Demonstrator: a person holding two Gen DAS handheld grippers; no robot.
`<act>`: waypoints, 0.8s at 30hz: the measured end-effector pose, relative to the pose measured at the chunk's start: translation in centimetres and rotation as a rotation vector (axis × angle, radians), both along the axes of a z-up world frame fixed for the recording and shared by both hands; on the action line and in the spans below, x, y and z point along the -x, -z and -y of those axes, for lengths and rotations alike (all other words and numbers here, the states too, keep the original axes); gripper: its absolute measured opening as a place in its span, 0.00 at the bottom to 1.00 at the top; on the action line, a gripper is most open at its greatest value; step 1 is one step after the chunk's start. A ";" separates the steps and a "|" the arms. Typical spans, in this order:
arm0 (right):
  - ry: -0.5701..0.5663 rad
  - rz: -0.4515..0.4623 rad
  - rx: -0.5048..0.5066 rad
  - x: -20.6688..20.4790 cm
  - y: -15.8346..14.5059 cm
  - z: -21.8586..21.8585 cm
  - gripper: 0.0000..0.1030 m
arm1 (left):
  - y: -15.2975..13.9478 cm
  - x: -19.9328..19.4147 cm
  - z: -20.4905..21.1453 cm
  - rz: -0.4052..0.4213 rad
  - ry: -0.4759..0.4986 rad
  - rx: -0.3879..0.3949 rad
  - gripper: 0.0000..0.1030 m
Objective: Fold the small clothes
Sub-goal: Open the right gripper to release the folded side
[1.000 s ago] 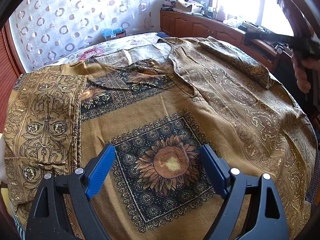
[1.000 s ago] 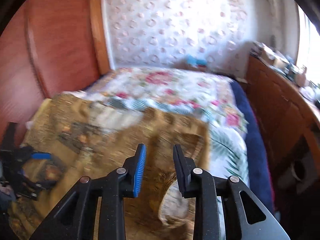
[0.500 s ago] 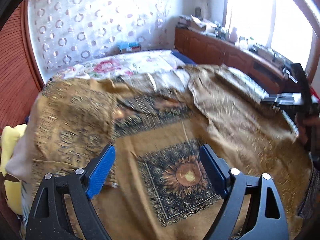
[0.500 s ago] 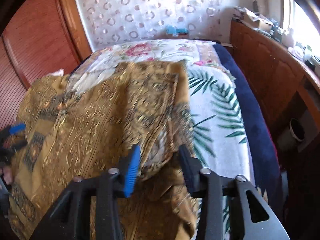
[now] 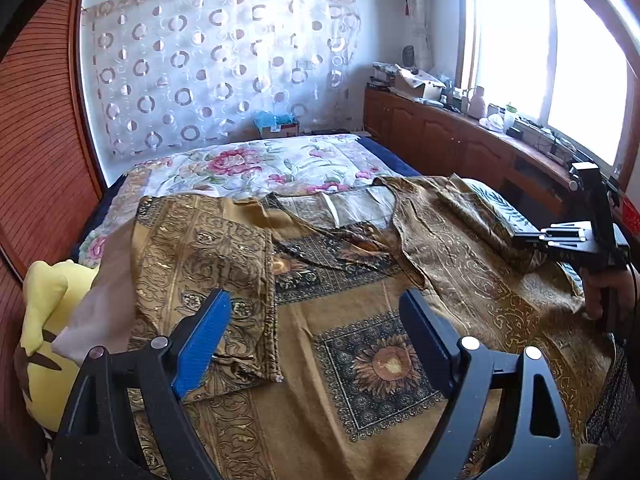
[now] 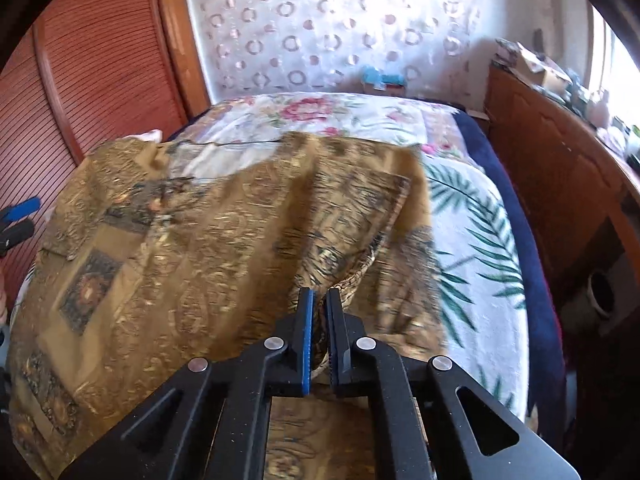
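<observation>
Bedspread (image 6: 472, 216) below; my right gripper (image 6: 319, 312) clamps the shirt (image 6: 224, 240) edge, left gripper (image 5: 316, 320) gaping wide above the shirt's other half.

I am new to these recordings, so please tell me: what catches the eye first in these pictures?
The big golden patterned garment spread across the bed dominates. The right gripper has its jaws shut on a raised fold of it, while the left gripper hovers open above a sunflower print. A yellow plush toy lies at the left edge.

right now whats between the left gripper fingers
Only the gold shirt, its sunflower square lying flat below the open left gripper; nothing is pinched. Left wrist view shows it.
</observation>
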State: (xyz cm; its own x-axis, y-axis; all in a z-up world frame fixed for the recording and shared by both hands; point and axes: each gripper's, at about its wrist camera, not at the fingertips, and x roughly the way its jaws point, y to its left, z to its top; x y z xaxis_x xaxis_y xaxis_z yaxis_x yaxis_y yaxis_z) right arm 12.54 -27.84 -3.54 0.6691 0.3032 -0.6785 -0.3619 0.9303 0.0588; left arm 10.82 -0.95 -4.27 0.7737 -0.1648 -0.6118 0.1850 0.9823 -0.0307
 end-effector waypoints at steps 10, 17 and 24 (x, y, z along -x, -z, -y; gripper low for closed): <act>-0.115 -0.022 0.017 0.2 2.1 -4.4 0.05 | -0.2 0.4 -0.5 0.022 -0.015 0.006 0.84; -0.089 0.018 0.020 0.0 1.0 -3.4 0.34 | -0.3 -0.5 -1.9 0.043 -0.033 -0.011 0.84; 0.020 0.047 0.089 -5.0 -0.2 0.1 0.44 | 0.3 -3.7 -5.3 0.030 -0.081 -0.056 0.84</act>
